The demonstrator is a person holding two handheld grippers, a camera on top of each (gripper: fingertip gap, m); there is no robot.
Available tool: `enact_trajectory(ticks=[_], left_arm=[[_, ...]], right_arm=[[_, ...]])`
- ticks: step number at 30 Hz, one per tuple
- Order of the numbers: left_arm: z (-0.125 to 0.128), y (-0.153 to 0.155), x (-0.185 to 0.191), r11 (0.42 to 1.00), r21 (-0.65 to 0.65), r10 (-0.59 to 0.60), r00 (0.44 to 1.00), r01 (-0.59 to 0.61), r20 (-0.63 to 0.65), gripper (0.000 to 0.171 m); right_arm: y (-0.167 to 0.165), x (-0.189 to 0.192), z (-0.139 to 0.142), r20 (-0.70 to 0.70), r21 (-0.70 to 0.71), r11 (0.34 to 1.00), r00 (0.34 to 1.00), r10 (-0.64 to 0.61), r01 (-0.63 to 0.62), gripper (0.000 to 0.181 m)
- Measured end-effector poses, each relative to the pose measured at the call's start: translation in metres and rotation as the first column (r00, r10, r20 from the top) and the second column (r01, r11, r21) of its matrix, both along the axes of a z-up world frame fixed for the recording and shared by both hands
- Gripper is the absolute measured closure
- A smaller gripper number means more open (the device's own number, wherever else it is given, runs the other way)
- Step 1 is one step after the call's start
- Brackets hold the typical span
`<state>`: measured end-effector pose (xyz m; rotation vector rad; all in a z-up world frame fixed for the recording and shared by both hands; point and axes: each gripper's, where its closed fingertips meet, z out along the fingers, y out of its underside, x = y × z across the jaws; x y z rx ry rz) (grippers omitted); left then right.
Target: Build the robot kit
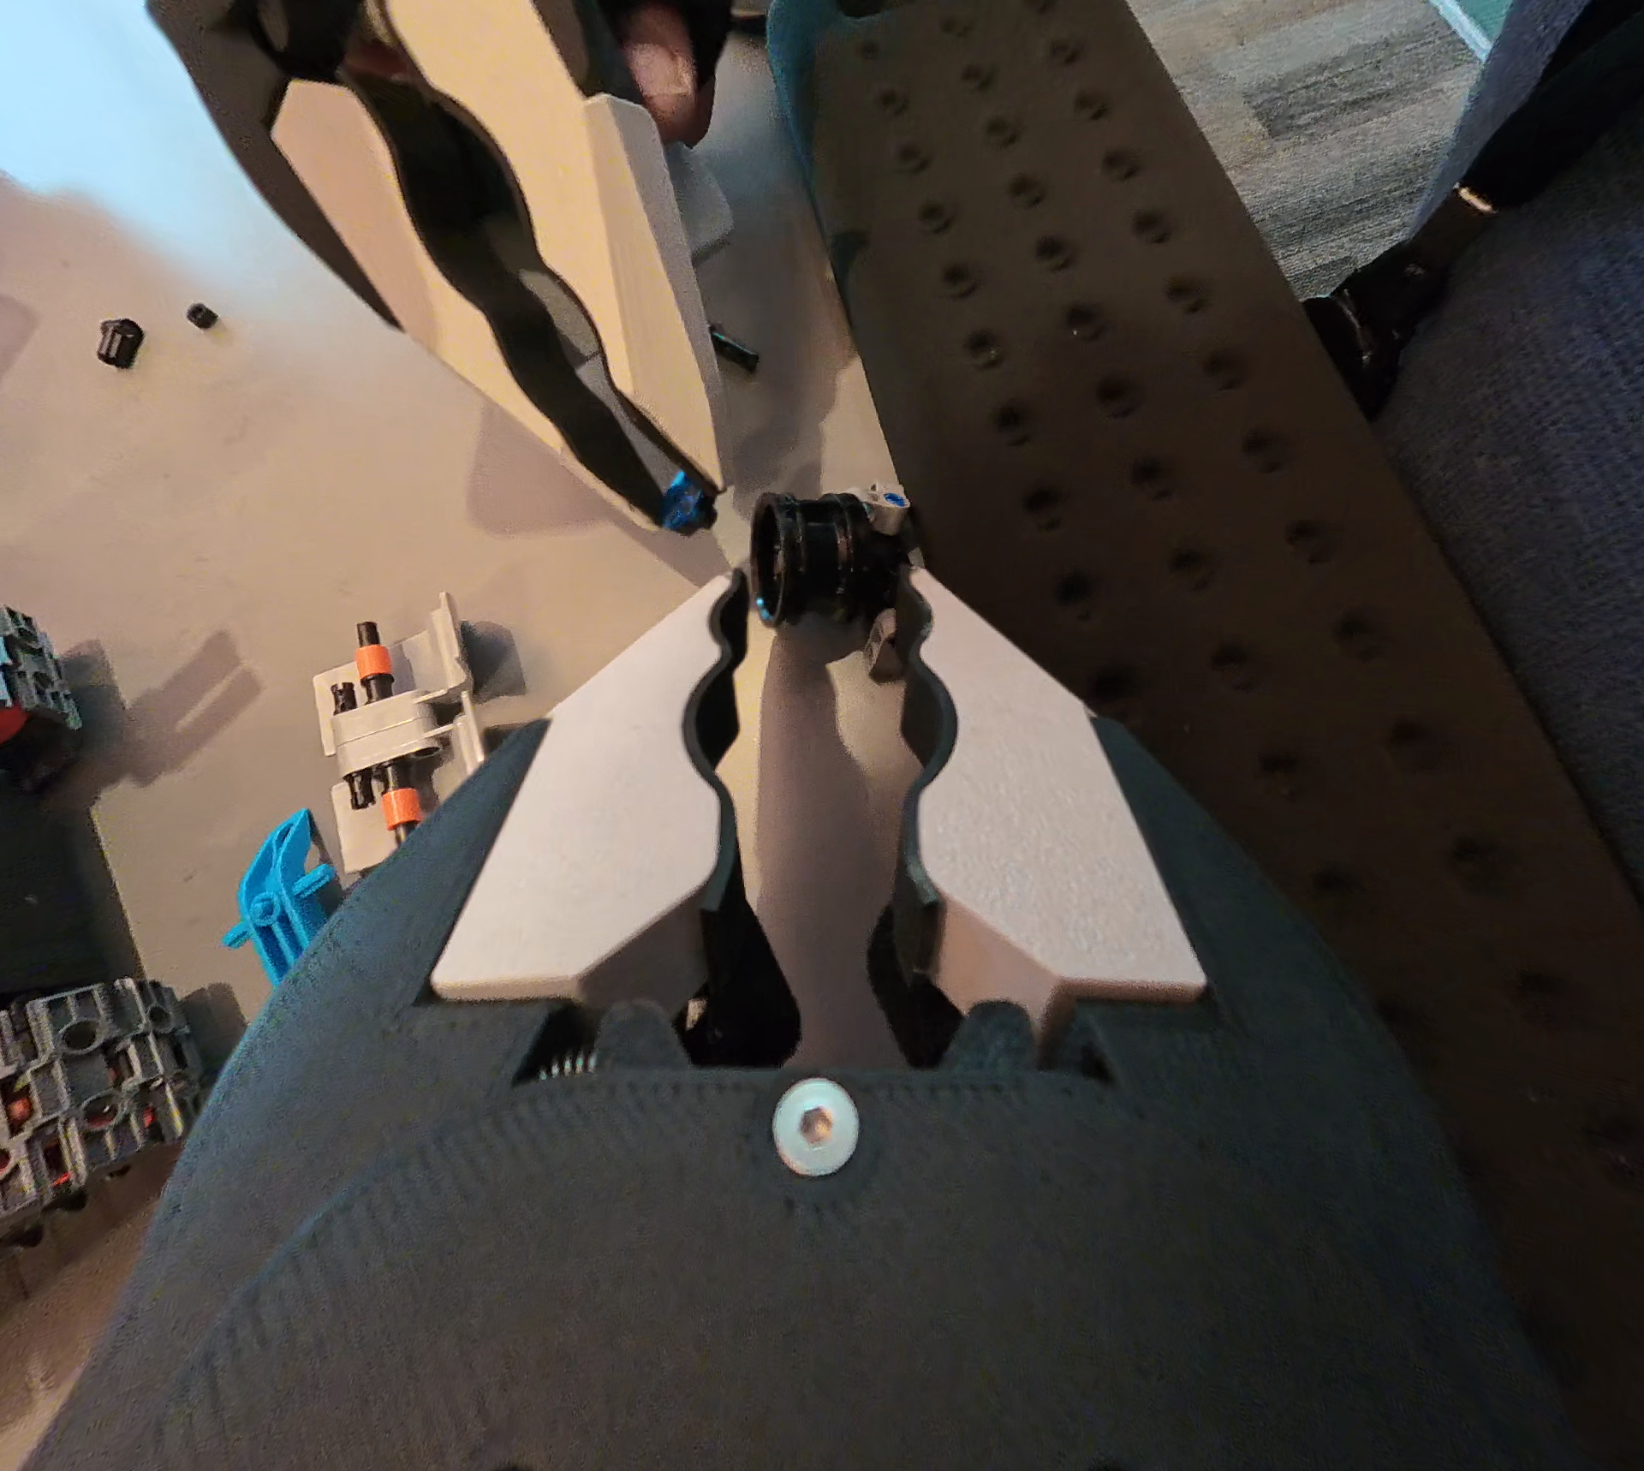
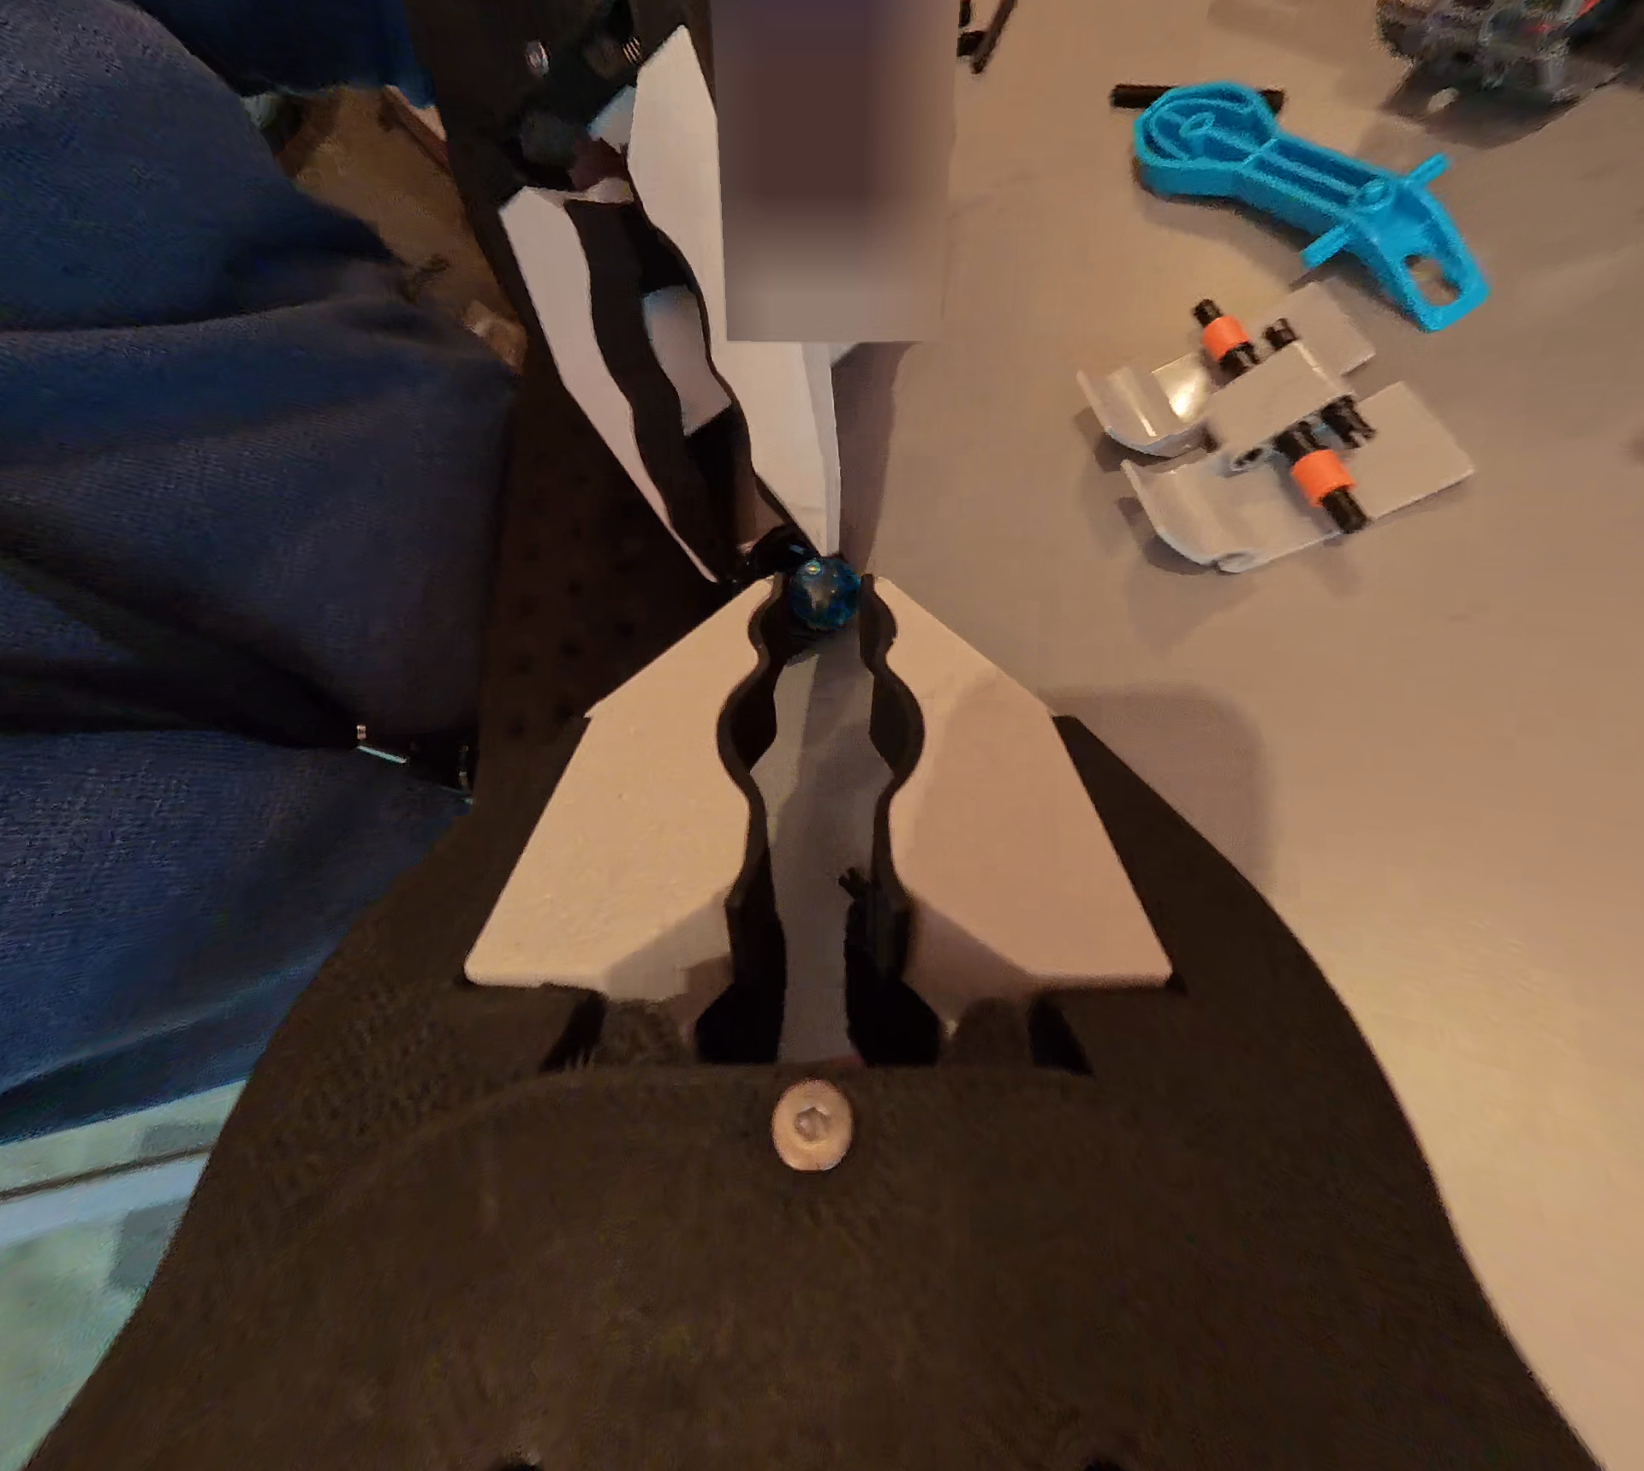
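A black ring-shaped wheel part is being gripped at the left tool tips while a small blue pin is being pinched by the right tool, both being held just apart above the table, unjoined.
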<state>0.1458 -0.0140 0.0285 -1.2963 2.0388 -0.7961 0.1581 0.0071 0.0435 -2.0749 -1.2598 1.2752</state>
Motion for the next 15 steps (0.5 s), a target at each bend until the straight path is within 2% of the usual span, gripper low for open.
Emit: enact_trajectory(ticks=[2, 5, 12, 15], left_arm=[[-0.002, -0.001, 0.001, 1.000, 0.004, -0.002, 1.000, 0.002, -0.002, 0.153], [-0.002, -0.002, 0.001, 0.999, 0.023, -0.026, 1.000, 0.026, -0.001, 0.154], [-0.002, 0.004, -0.001, 0.990, 0.124, -0.066, 0.998, 0.066, -0.003, 0.153], [0.000, 0.009, -0.001, 0.988, 0.146, -0.052, 0.999, 0.050, 0.010, 0.142]], right_arm=[[-0.001, -0.005, -0.002, -0.015, -0.060, 0.998, 1.000, 0.026, -0.027, 0.169], [-0.005, -0.009, -0.004, -0.029, -0.138, 0.987, 0.997, 0.078, -0.081, 0.168], [-0.009, -0.010, -0.004, -0.068, -0.274, 0.943, 0.982, 0.174, -0.186, 0.168], [-0.009, -0.013, -0.004, -0.063, -0.302, 0.930, 0.978, 0.200, -0.210, 0.168]])
